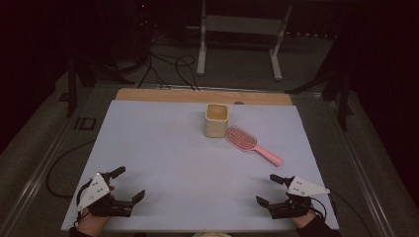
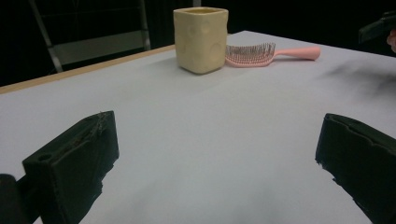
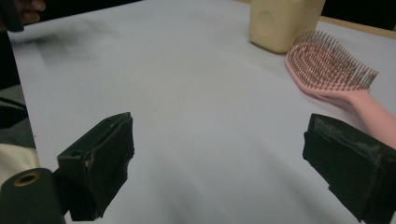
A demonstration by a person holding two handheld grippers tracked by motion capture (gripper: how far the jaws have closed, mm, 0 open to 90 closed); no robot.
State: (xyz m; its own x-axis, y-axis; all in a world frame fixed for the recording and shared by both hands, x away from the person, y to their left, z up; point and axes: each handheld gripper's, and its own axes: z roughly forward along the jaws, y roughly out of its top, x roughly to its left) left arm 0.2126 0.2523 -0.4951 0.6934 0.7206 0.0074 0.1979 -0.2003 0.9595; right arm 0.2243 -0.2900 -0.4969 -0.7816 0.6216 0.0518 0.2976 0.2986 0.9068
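The brush (image 1: 252, 143) lies just right of the cup (image 1: 216, 120), handle pointing toward the right gripper (image 1: 270, 189), which seems nearer than the left gripper (image 1: 130, 183); both stand wide open and empty, well short of it.

The high view looks down and forward from above the near edge of the table (image 1: 163, 148). Each gripper view sits low and close to the tabletop, looking toward 12 o'clock. All three see the cup (image 1: 216, 120) and the brush (image 1: 252, 144).
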